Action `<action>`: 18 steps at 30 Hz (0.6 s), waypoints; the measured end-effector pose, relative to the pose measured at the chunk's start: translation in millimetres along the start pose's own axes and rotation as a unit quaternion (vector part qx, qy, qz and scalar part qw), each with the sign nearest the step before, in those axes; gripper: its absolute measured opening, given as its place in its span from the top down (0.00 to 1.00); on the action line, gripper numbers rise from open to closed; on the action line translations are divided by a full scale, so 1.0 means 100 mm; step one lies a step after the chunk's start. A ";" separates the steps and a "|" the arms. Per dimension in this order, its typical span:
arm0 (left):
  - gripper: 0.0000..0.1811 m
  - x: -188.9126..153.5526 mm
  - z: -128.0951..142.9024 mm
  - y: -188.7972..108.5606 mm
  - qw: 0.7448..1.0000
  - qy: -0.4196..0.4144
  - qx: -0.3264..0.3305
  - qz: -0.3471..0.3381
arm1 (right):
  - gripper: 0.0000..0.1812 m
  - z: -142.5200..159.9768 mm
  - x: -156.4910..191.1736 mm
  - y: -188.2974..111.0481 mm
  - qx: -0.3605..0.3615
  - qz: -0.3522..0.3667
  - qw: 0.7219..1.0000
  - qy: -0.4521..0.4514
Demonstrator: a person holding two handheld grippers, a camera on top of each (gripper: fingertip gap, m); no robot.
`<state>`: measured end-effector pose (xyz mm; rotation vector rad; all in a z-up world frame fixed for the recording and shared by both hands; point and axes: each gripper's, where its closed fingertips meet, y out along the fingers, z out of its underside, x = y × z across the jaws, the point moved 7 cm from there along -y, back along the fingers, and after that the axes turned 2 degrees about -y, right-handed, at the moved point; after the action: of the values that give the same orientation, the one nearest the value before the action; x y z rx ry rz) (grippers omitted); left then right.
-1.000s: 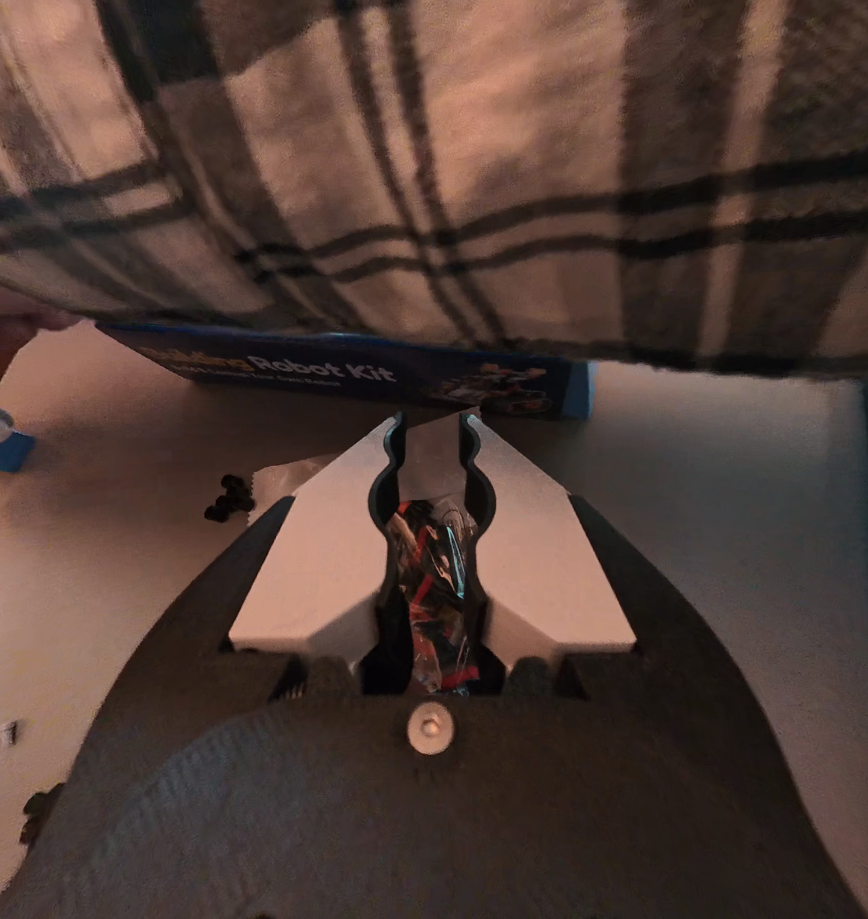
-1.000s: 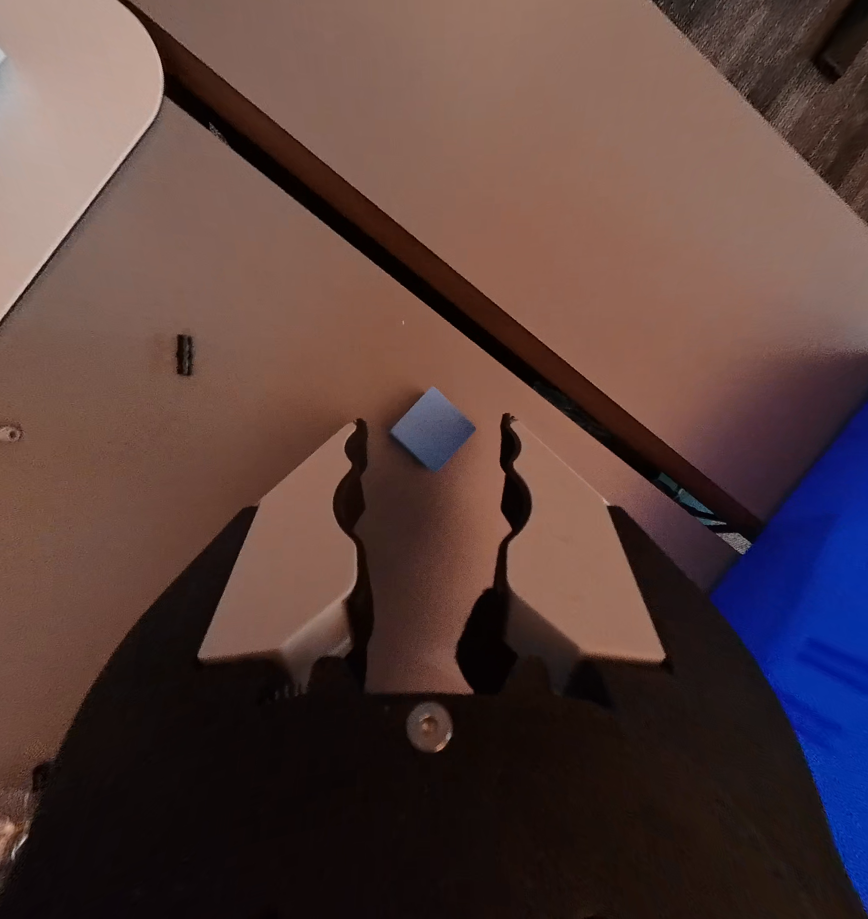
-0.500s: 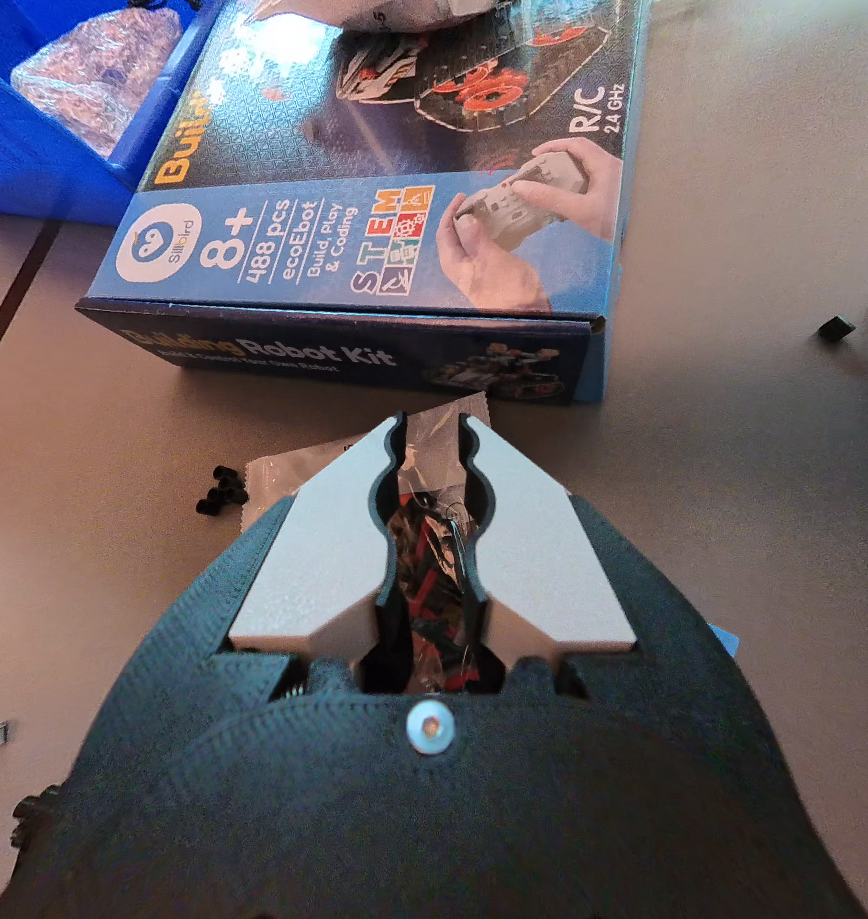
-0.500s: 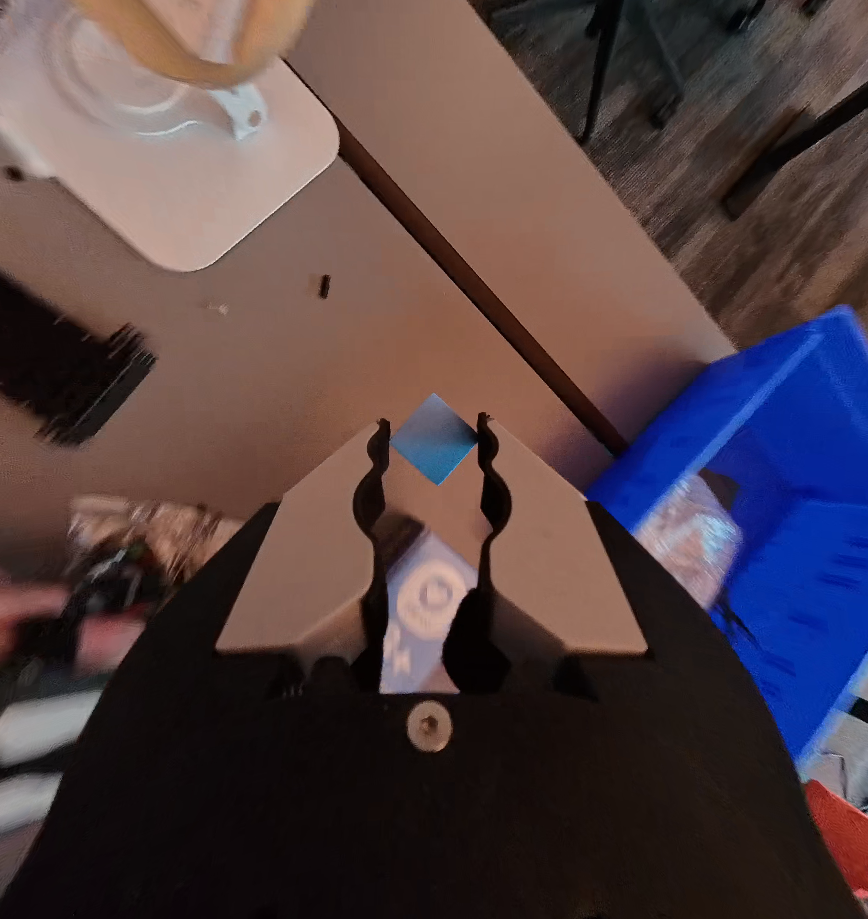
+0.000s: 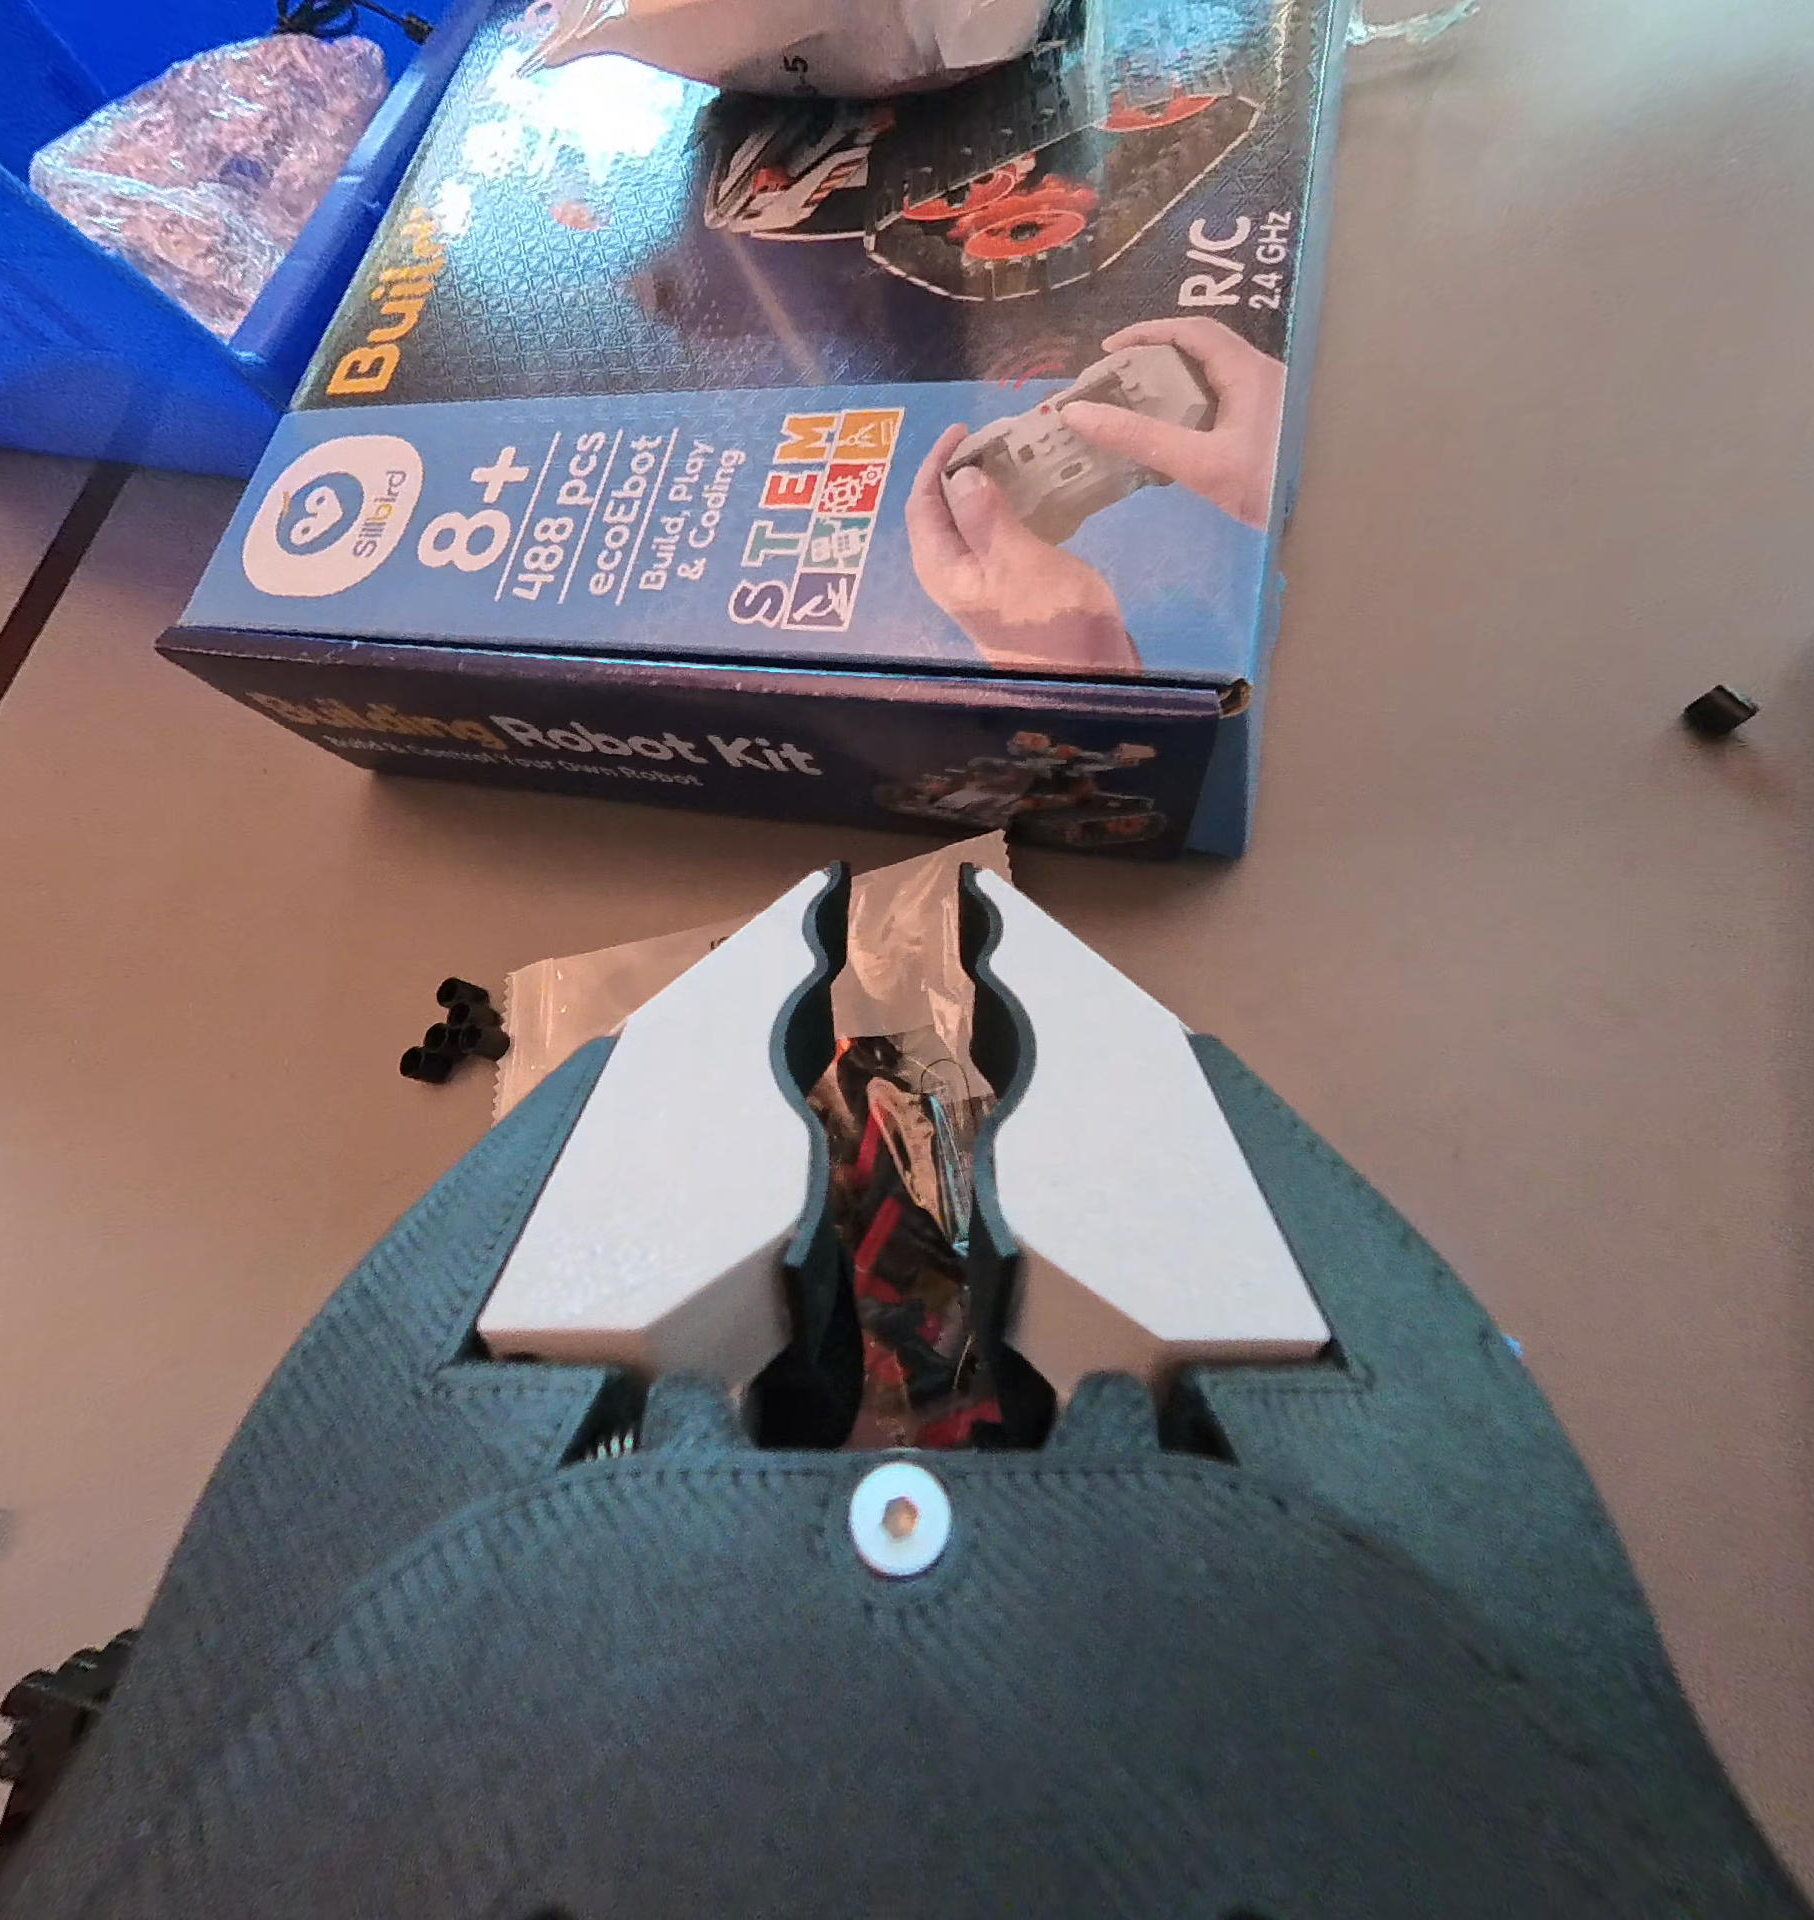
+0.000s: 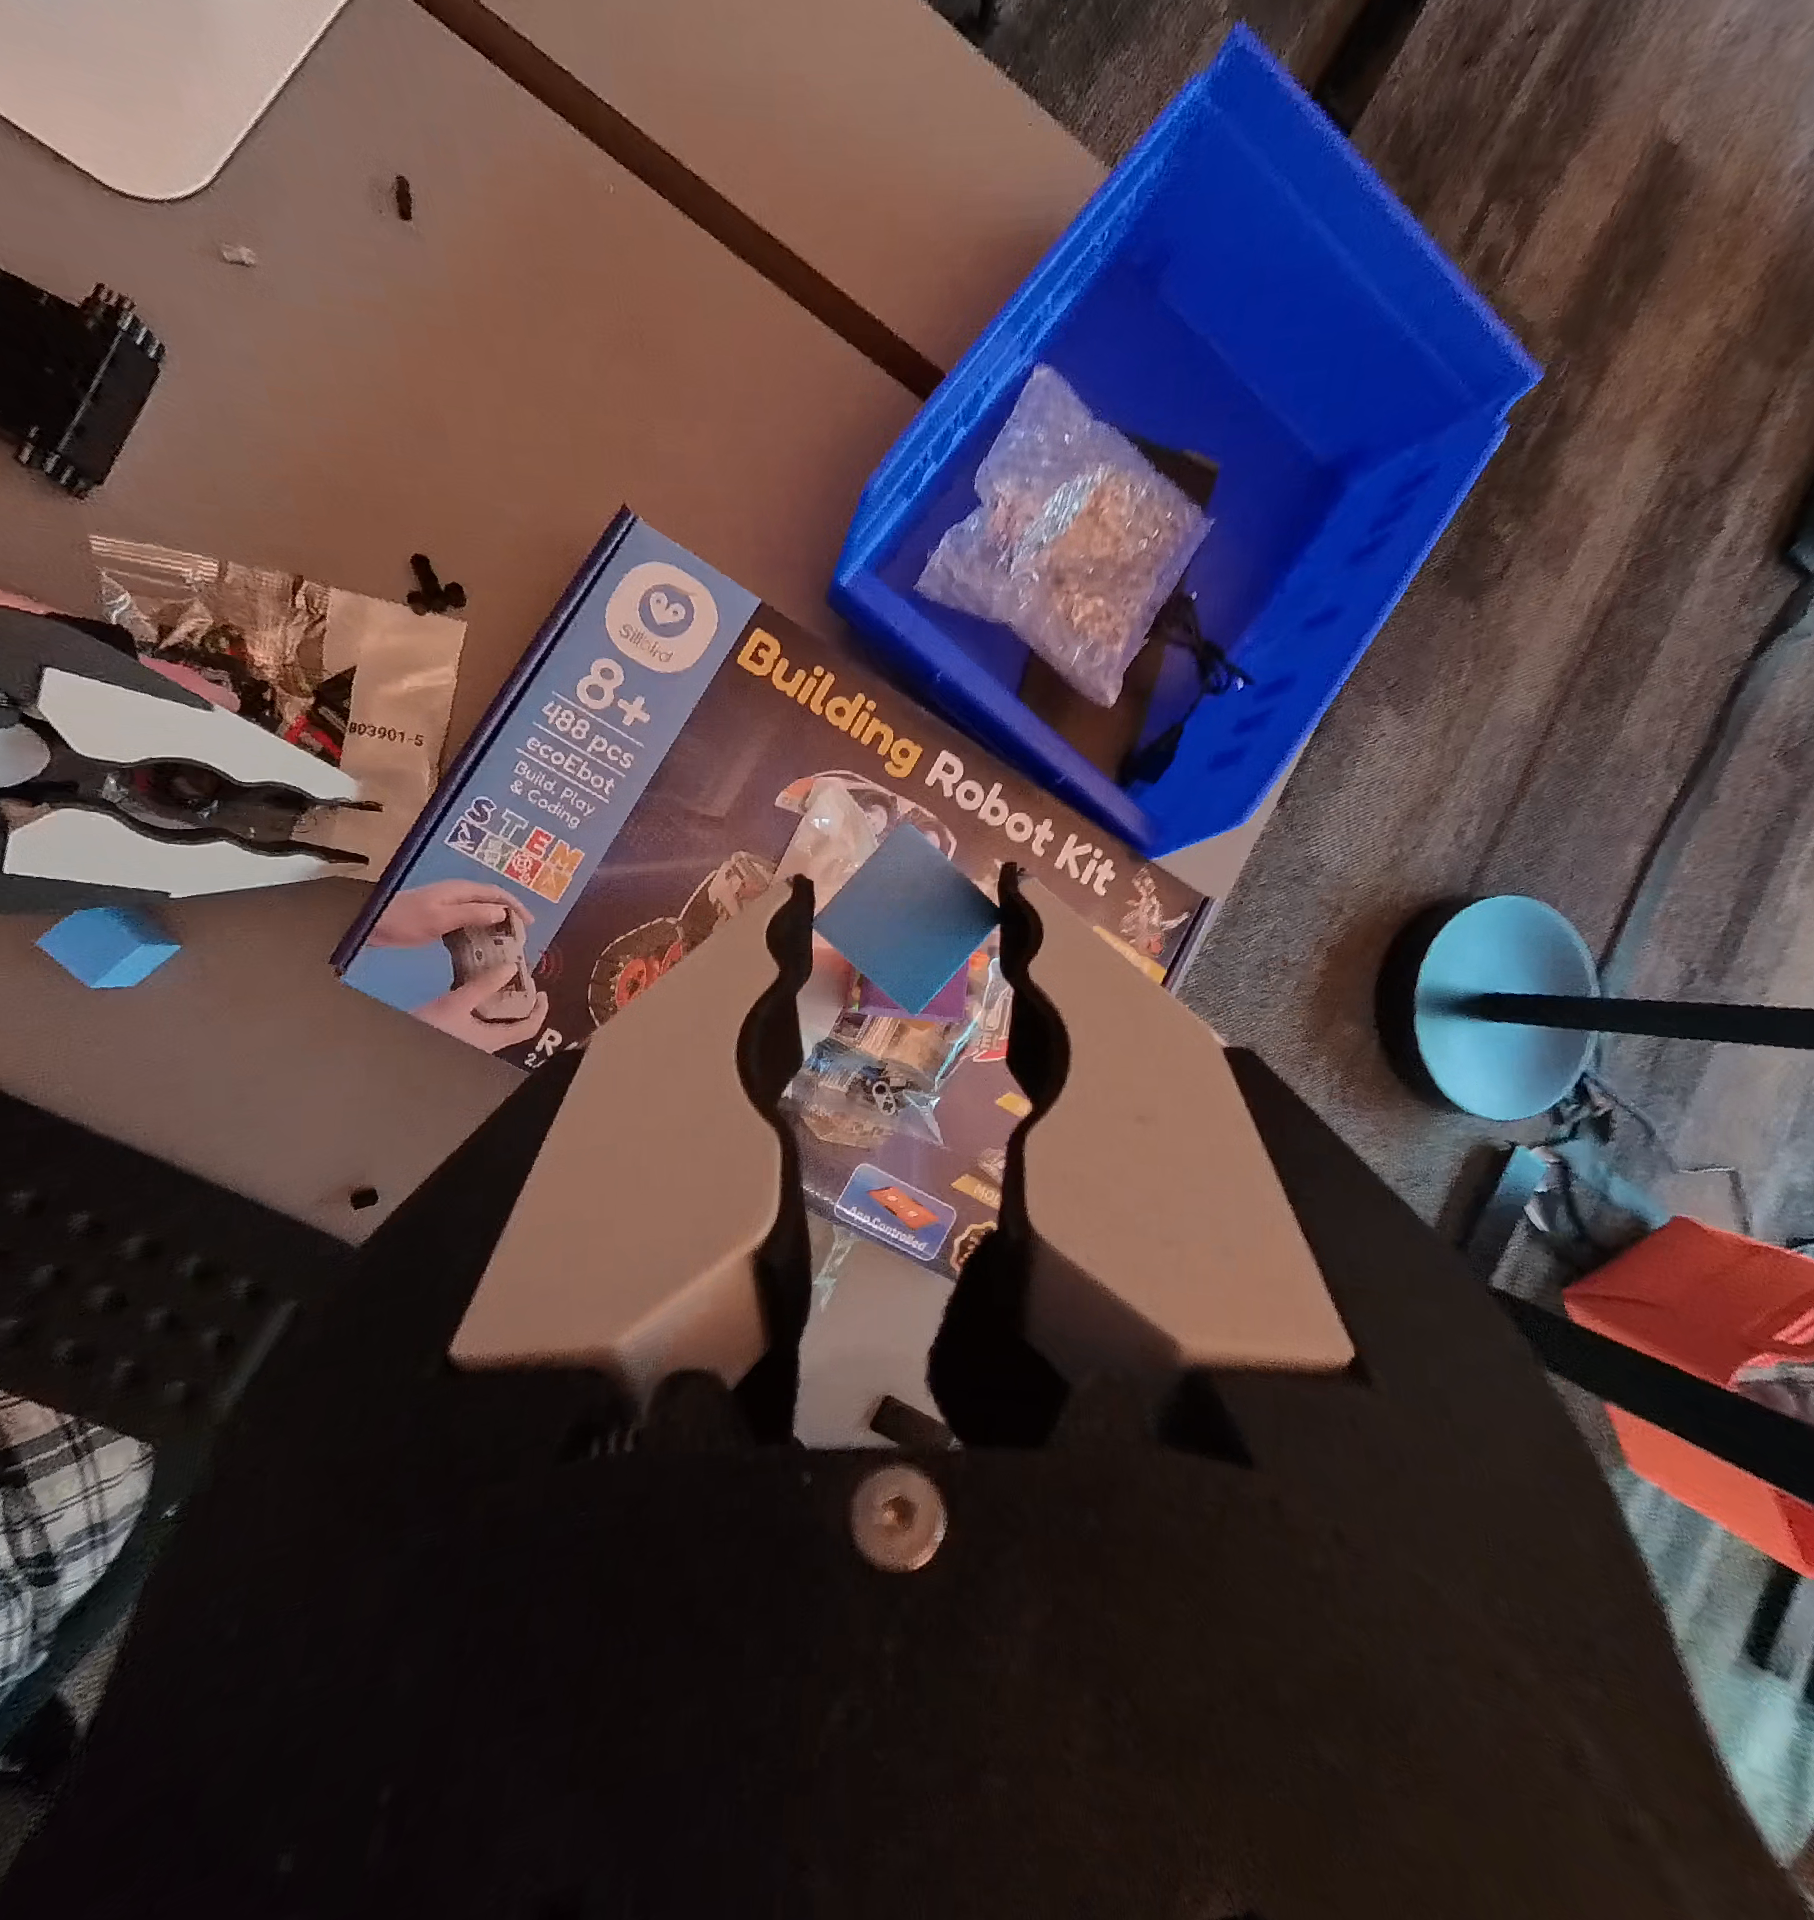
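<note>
**Left hand-held gripper clamped on a parts bag, right one holding a blue block**

We see the left hand-held gripper [image 5: 903,883] closed down on a clear plastic bag [image 5: 908,1143] of red and black pieces; the bag's sealed edge pokes out past the tips and a corner lies on the counter [image 5: 1505,1039] to the left. A cluster of small black parts [image 5: 451,1031] sits just beside that corner. Ahead lies a printed cardboard kit box [image 5: 737,520], flat on the counter, with another bag resting on its far end.

The right hand-held gripper [image 6: 903,894] pinches a small blue block [image 6: 908,920] by its corners at the fingertips, raised over the box [image 6: 674,790]. A second blue block [image 6: 108,943] lies on the counter near the left hand-held gripper [image 6: 352,831]. A blue bin [image 6: 1298,312] at the counter's edge contains a bubble-wrapped packet [image 6: 1069,530]. Beyond the counter we see wood-look flooring, a round light-blue stand base [image 6: 1495,1003] and what may be an orange box [image 6: 1713,1382], though blur makes that uncertain.

A second ago plaid fabric filled the left view; now it is gone. The right hand-held gripper was then wider apart and low over the block; now it has closed and risen.
</note>
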<state>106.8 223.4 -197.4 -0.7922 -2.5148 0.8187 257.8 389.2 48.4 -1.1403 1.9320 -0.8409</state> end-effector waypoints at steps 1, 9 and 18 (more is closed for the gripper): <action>0.89 0.00 0.00 0.00 1.000 0.001 0.000 0.000 | 0.81 0.04 -0.03 0.04 0.004 -0.007 1.000 0.008; 0.89 0.02 0.01 -0.01 1.000 -0.001 0.000 -0.003 | 0.81 0.17 -0.09 0.17 0.028 -0.019 0.999 0.020; 0.89 0.02 0.02 0.01 1.000 0.000 0.004 -0.001 | 0.80 0.25 -0.11 0.29 0.052 -0.012 0.998 0.019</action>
<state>105.0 224.3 -199.4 -0.7862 -2.5097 0.8273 270.2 405.9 14.0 -1.0945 1.8846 -0.9715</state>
